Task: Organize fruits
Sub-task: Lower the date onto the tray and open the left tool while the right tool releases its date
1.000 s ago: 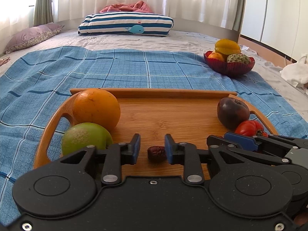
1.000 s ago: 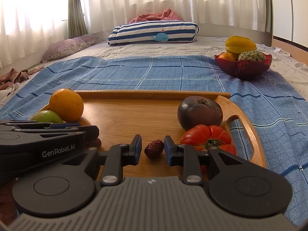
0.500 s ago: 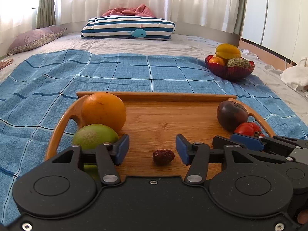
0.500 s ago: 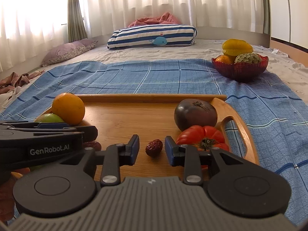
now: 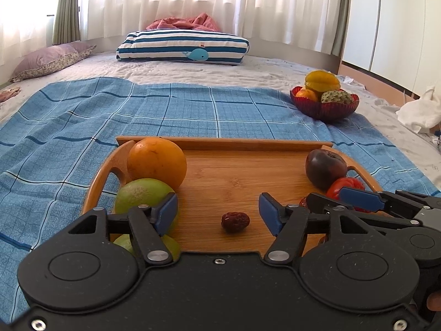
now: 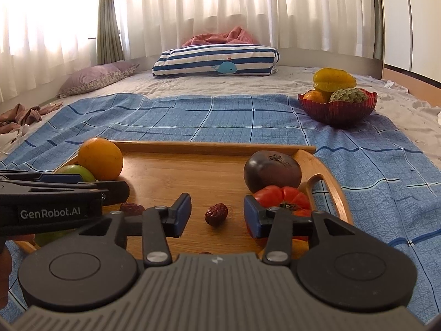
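Dates (image 5: 235, 221) (image 6: 216, 214) are seen near the tray's (image 5: 248, 143) front edge, one between each gripper's jaws. Left gripper (image 5: 217, 215) and right gripper (image 6: 217, 214) are opening, nothing held. A date could be bumped and rolled off if a gripper is moved carelessly.

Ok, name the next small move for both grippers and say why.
Probably back both off the tray. The left gripper and right gripper are opening, each with a dried date lying free between its pads, apparently just set down.
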Demonstrator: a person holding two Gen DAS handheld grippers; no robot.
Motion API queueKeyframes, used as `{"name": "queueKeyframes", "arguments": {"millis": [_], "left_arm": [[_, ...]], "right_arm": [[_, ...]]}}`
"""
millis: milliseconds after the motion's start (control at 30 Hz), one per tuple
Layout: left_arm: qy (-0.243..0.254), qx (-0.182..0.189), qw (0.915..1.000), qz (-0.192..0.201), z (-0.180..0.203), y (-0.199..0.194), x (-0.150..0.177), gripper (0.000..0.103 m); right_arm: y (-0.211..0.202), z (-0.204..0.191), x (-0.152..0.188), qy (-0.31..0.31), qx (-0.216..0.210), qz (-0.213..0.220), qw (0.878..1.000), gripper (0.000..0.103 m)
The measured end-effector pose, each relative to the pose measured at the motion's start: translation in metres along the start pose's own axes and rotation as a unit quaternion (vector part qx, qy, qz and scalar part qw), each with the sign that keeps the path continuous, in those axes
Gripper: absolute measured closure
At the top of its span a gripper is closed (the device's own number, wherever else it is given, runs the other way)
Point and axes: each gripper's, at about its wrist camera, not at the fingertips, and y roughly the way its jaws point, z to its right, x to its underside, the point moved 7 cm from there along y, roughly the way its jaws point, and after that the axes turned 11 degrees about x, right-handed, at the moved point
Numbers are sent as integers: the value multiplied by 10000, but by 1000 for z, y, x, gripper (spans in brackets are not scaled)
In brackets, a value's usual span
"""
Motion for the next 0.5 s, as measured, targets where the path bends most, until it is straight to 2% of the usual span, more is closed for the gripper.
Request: {"name": "queueKeyframes", "arguments": {"millis": [67,133,233,500], "left_arm": [[-15,-20,10000,30,-1,-3,0,34],[-39,-28,10000,55,-2,-6,1,30],[-52,-6,10000,84,-2,-11,3,24],[42,-24,9998,201,3,-27,8,23]], "right_arm": [[-2,1,-1,-4,43,32,10000,37],[-5,3,-1,-8,116,62,9999,30],[-8,7,-1,20,149,98,9998,26],[-14,11,1,101,156,150,9997,19]]}}
